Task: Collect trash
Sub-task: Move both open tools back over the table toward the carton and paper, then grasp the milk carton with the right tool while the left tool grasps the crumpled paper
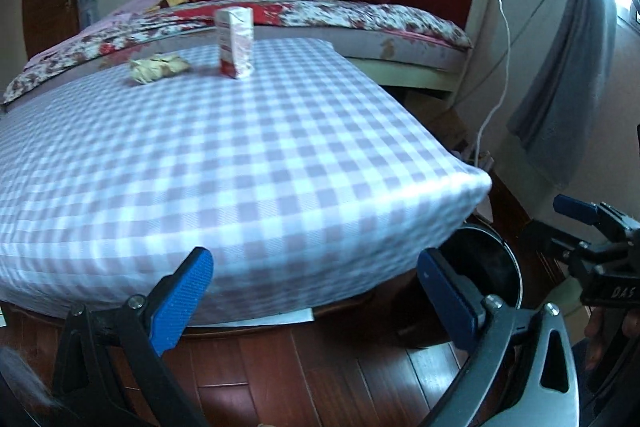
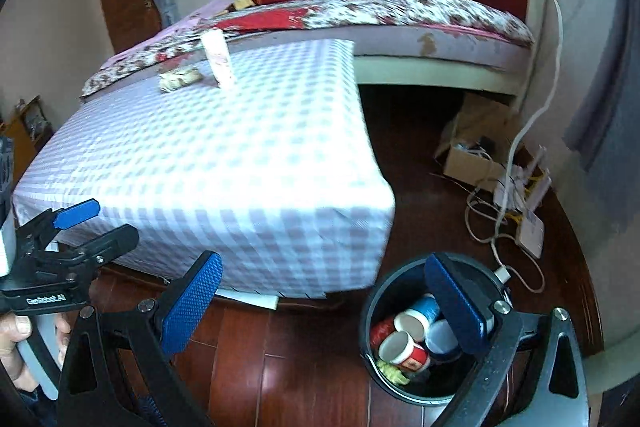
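Observation:
A white and red carton stands upright at the far end of the checkered table. A crumpled wrapper lies just left of it. A black bin on the floor at the table's near right corner holds paper cups and other scraps. My left gripper is open and empty, low before the table's near edge. My right gripper is open and empty too, its right finger over the bin. Each gripper shows at the edge of the other's view.
A bed with floral sheets and a red headboard runs behind the table. A cardboard box, a white cable and a small white device lie on the wood floor right of the table. A hand holds the left gripper.

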`<move>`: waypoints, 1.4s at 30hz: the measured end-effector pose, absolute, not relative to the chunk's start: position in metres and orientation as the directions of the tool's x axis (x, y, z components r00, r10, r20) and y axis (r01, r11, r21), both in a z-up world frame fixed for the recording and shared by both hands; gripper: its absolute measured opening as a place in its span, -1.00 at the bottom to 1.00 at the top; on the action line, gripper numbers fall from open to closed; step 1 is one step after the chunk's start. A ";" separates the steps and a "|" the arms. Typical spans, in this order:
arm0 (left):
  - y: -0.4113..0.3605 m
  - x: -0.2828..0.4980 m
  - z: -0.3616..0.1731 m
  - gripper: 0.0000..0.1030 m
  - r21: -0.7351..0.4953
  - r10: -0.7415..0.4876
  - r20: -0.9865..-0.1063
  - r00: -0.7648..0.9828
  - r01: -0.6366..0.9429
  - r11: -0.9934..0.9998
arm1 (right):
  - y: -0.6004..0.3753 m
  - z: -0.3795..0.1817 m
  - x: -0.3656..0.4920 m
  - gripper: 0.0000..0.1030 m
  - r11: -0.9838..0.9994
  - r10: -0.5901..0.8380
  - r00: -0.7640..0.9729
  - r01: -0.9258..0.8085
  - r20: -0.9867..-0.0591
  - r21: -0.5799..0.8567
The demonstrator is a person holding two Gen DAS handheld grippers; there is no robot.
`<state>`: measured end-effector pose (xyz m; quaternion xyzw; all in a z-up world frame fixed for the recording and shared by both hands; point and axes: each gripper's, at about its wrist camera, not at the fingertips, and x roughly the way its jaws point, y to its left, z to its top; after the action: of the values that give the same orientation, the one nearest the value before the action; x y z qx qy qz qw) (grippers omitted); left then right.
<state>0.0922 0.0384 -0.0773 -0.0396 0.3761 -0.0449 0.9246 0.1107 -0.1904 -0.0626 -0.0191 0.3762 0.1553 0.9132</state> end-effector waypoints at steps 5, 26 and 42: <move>0.064 0.099 -0.059 0.99 -0.093 -0.055 -0.666 0.744 -0.010 0.996 | -0.175 -0.043 0.123 0.98 0.932 0.327 0.671 -0.345 -0.665 0.109; 0.163 0.142 -0.020 0.99 0.001 0.164 -0.645 0.746 -0.214 0.977 | -0.077 0.013 0.196 0.79 0.840 0.480 0.653 -0.534 -0.586 0.093; 0.226 0.274 -0.055 0.96 0.020 0.177 -0.659 0.731 -0.217 0.976 | 0.050 -0.040 0.357 0.46 0.811 0.459 0.609 -0.585 -0.647 0.025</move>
<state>0.2736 0.2263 -0.0552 -0.0290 0.3509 0.1060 0.9299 0.3571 0.0502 -0.0396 -0.0949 0.3314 0.2925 0.8920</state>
